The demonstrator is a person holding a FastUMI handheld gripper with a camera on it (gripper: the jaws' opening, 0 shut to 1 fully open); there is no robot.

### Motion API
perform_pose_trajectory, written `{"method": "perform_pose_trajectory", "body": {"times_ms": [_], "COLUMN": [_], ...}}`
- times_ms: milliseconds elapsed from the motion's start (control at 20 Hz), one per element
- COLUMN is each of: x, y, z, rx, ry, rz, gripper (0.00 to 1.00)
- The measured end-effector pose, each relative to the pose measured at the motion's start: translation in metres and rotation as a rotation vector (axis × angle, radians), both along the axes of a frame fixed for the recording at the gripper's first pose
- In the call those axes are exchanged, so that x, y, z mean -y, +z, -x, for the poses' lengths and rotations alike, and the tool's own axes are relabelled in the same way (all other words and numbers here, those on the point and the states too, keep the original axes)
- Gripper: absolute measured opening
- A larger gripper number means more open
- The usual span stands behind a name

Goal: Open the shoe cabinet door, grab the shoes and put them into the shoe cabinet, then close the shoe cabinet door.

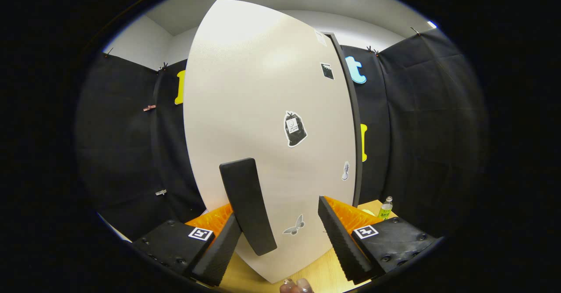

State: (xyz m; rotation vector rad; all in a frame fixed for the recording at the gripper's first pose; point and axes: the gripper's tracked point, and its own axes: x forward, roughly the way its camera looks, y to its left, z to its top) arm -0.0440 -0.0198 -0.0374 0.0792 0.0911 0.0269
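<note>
The tabletop [326,271] is light brown wood. A tall white shoe cabinet [263,122] stands on it, and its door has a dark handle and some stickers. A small clear bottle [385,209] with a green label stands upright on the tabletop, far off to the right of the cabinet. The tool [280,240] is held wide open near the bottom of the door, with the handle just inside its left finger.
</note>
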Motion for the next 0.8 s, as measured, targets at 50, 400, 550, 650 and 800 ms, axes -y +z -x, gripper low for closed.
{"method": "perform_pose_trajectory", "body": {"times_ms": [50,400,550,650,800], "x": [-0.006,-0.034,-0.046,-0.048,-0.060], "y": [-0.002,0.001,-0.003,-0.003,-0.004], "z": [-0.005,-0.048,-0.061,-0.066,-0.078], "rx": [0.000,0.018,0.029,0.034,0.030], "ry": [-0.001,0.016,0.022,0.029,0.058], "rz": [0.001,0.002,0.011,0.016,0.004], "gripper": [1.00,1.00,1.00,1.00,1.00]}}
